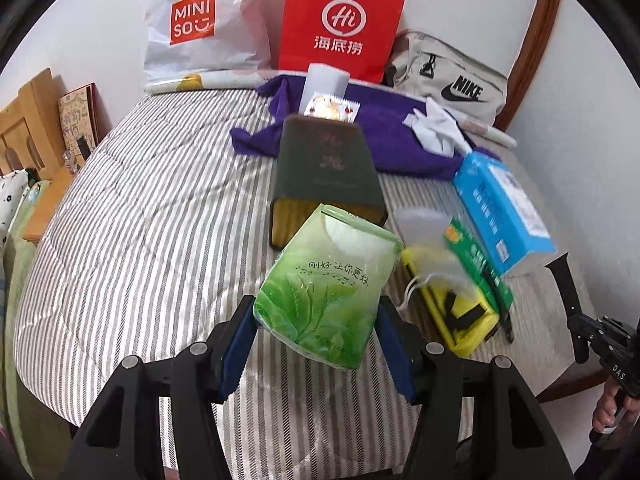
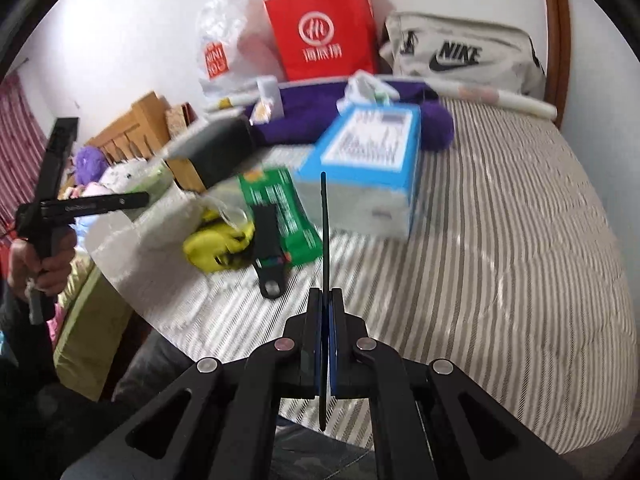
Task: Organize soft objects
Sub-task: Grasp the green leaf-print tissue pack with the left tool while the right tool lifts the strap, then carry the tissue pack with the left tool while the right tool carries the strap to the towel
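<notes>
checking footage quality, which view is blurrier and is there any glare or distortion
Right wrist view: motion blur smears the blue tissue box and green packet; its own shut right gripper stays sharp. Left wrist view: mostly crisp, with glare on the green tissue pack in the left gripper. Both show fisheye bending and dark corners.

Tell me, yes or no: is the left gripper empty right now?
No: the left gripper is clamped on the green tissue pack, its blue pads pressing both sides.

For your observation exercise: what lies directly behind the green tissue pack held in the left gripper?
A dark box lies behind the green tissue pack; the pack covers the box's near lower corner.
</notes>
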The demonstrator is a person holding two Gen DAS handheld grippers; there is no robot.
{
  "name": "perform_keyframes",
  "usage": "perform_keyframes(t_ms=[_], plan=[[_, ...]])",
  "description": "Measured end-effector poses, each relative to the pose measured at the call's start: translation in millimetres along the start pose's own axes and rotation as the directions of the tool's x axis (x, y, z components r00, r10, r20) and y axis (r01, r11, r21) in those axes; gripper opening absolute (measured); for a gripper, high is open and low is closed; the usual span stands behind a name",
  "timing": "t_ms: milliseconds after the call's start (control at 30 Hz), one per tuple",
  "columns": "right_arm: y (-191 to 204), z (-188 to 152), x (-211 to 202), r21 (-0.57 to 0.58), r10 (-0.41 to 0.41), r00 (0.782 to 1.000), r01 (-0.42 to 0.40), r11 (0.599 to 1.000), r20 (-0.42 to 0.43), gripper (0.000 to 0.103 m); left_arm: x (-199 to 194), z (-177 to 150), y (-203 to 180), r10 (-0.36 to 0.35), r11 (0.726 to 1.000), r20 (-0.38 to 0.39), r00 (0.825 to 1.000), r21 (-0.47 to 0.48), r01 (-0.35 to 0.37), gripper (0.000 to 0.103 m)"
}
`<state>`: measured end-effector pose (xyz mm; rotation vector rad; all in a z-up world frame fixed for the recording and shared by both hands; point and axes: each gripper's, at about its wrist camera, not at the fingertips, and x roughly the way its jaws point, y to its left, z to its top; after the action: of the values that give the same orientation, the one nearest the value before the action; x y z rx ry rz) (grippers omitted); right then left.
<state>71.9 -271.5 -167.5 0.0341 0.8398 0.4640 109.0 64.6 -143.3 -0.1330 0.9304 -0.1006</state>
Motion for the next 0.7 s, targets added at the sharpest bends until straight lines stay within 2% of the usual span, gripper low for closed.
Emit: perform_keyframes(t_ms=[233,433,700], plan=[[1.0,37.6,-7.5,-0.027,-0.001,0.999,0.002,1.0,0.043,0.003,-7.8,26.8,-5.0,-0.062,0.998,0.006,0.998,-0.002,0.062,0.057],[8.0,75.1,-2.3,-0.071,0.024,0.997,-0.019,0.997,0.069,0.003,-18.4,42.4,-8.7,-0.063,0.998,0.037,0.997,0.023,0.062,0.055],[18.1,98.3,11.1,-0.114,0.042,0.997,-0.035,0.993,0.057,0.003,-33.5,49.3,-7.2,-0.074,0.997,0.071,0.995,0.026,0.072,0.054]])
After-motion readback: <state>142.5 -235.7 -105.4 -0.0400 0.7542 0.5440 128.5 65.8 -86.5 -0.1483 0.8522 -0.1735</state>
